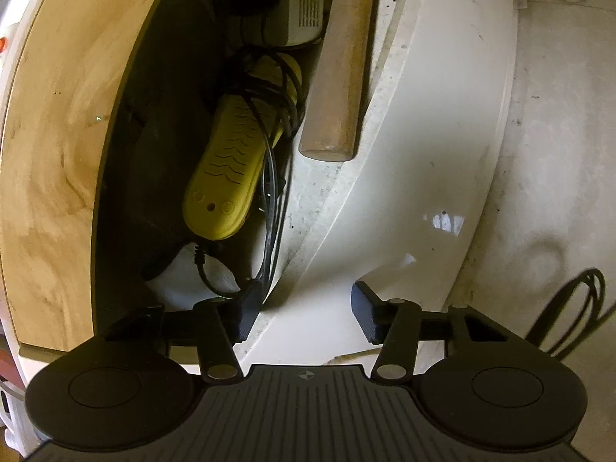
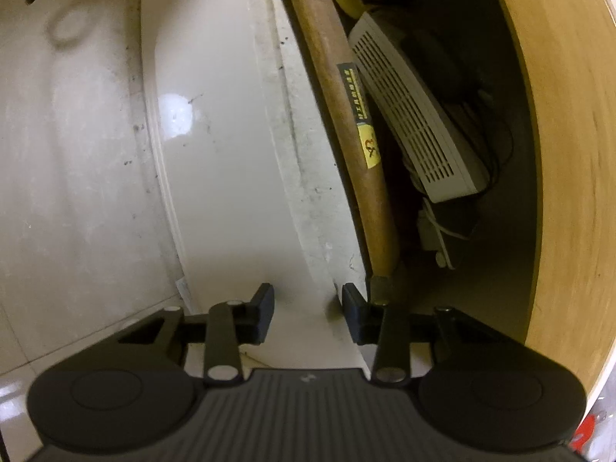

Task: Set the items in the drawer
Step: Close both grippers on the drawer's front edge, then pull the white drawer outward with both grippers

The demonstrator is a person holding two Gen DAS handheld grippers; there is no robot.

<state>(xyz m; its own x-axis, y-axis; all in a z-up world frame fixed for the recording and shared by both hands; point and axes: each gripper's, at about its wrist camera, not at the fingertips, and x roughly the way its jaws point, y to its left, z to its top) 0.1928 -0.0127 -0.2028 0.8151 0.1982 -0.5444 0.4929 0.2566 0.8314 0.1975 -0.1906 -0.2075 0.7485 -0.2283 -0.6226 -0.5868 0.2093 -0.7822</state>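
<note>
The white drawer front point(image 1: 385, 211) stands pulled out from under a wooden top point(image 1: 50, 173). Inside the drawer lie a yellow device point(image 1: 227, 169) wrapped in black cable, a wooden hammer handle point(image 1: 338, 77) and a white vented box point(image 1: 300, 4). My left gripper point(image 1: 304, 310) straddles the front's upper edge, one finger inside the drawer and one on the glossy outer face, closed on it. My right gripper point(image 2: 308, 312) grips the same drawer front point(image 2: 231, 192) further along, its inner finger beside the end of the hammer handle point(image 2: 338, 96).
A white cloth point(image 1: 184, 273) lies in the drawer's near corner. A white plug and cord point(image 2: 435, 235) sit below the vented box point(image 2: 415, 127). The wooden top point(image 2: 569, 154) overhangs the drawer. A black cable loop point(image 1: 569, 308) lies on the pale tiled floor.
</note>
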